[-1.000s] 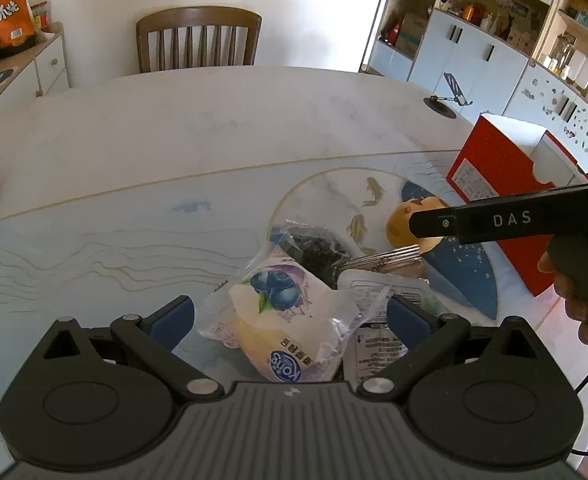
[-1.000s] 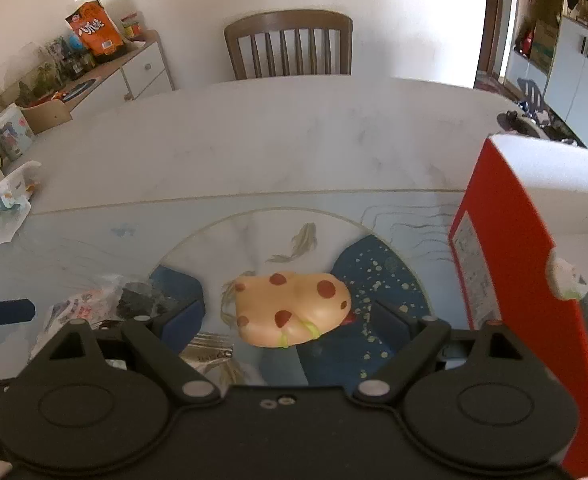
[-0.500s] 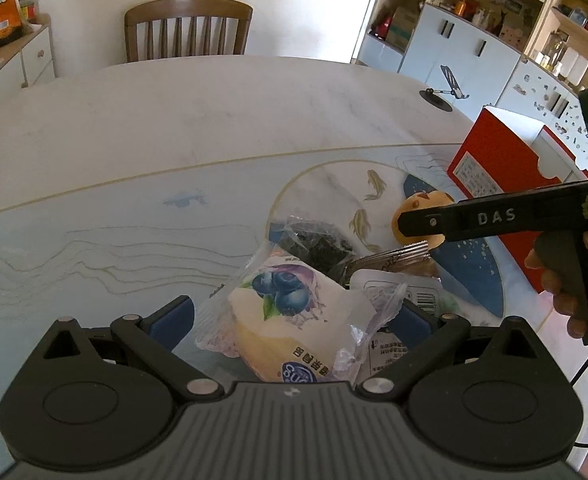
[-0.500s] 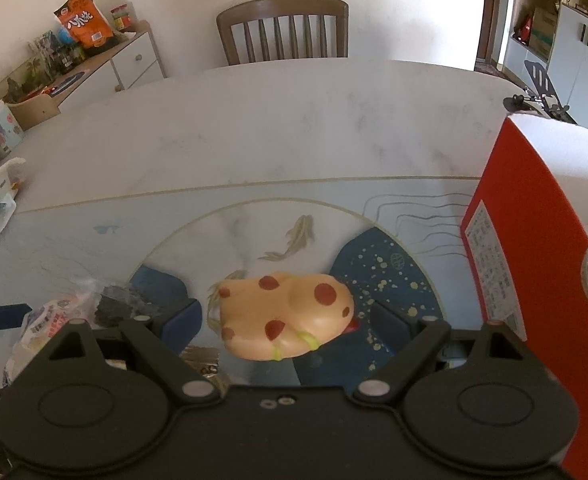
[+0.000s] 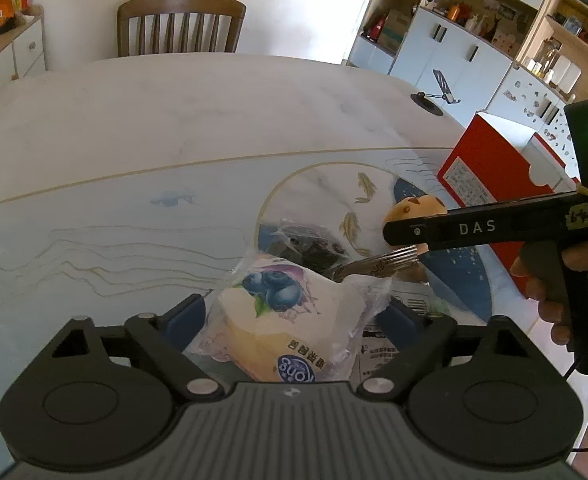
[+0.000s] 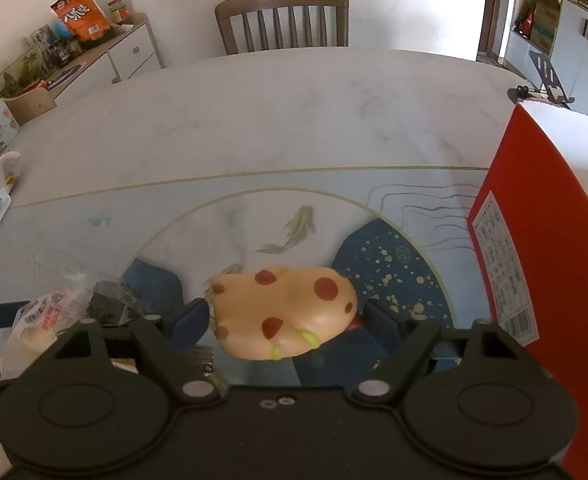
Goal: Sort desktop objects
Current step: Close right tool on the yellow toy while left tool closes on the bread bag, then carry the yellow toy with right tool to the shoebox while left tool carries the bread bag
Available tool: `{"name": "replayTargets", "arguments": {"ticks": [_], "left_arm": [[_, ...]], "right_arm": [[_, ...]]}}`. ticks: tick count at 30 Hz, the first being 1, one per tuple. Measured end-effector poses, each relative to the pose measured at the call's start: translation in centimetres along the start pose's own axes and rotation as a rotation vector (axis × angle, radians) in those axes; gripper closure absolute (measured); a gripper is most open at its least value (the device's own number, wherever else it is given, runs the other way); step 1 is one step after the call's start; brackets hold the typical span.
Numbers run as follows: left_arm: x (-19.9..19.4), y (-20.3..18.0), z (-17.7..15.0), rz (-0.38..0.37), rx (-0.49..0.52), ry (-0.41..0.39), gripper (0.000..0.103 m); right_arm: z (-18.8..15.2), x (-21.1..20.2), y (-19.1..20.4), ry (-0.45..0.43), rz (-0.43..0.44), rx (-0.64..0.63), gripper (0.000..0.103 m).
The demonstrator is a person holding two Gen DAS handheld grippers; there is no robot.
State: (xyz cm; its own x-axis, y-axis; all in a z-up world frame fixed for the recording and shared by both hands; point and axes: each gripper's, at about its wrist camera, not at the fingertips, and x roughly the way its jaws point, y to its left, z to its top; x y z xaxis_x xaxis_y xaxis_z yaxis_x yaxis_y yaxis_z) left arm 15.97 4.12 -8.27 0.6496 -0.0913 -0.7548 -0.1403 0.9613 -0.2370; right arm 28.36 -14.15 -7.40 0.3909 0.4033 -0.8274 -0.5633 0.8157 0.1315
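A: Entry 1, nearest the left camera?

B: Left gripper [image 5: 289, 320], fingers pinching a blueberry bread packet [image 5: 281, 320] by its wrapper. Whether it rests on the counter [image 5: 173, 128] or is lifted clear, cannot tell.

A: Entry 2, right side?

B: Right gripper [image 6: 285, 320], fingers closed on a soft spotted toy [image 6: 285, 312], cream with red dots. It appears to be held above the blue fish-pattern mat [image 6: 394, 264], though contact with the mat is hard to rule out.

A: Items just beyond?

B: 1 dark snack bag [image 5: 310, 240], 1 metal fork [image 5: 378, 266] and 1 flat printed packet [image 5: 386, 344], bunched together behind and beside the bread. All loose, none gripped.

A: Further out?

B: 1 red box [image 6: 534, 240], open at the top, standing at the right edge of the mat. At least 1 pale object shows through its side cut-out; contents otherwise hidden. Likely the sorting bin, as a judgement.

A: Beyond that?

B: Bare marble counter, 1 phone stand [image 5: 438, 96], 1 wooden chair [image 5: 181, 24].

A: Status?

B: Judged partway. 2 items in hand, neither yet deposited; at least 3 remain on the mat.
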Motion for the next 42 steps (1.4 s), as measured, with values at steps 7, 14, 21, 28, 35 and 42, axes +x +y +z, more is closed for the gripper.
{"name": "replayTargets", "arguments": {"ticks": [7, 14, 21, 28, 35, 42], "left_arm": [[-0.4, 0.3, 0.0, -0.004, -0.018, -0.016, 0.025], [-1.1, 0.4, 0.0, 0.005, -0.038, -0.024, 0.032], [-2.8, 0.3, 0.2, 0.015, -0.053, -0.059, 0.032], [-4.8, -0.7, 0.6, 0.015, -0.043, -0.095, 0.032], [-6.6, -2.3, 0.9, 0.01, -0.026, -0.102, 0.032], [-8.0, -4.2, 0.8, -0.001, 0.0, -0.109, 0.032]], "right_arm": [[0.0, -0.4, 0.0, -0.01, 0.002, 0.001, 0.028], [0.2, -1.4, 0.3, -0.034, 0.01, -0.008, 0.03], [0.2, -3.2, 0.5, -0.062, 0.007, -0.018, 0.03], [-0.1, -5.2, 0.5, -0.089, 0.013, -0.014, 0.03], [-0.8, -7.8, 0.2, -0.104, 0.016, 0.002, 0.03], [-2.1, -10.2, -0.4, -0.116, 0.027, 0.02, 0.03]]}}
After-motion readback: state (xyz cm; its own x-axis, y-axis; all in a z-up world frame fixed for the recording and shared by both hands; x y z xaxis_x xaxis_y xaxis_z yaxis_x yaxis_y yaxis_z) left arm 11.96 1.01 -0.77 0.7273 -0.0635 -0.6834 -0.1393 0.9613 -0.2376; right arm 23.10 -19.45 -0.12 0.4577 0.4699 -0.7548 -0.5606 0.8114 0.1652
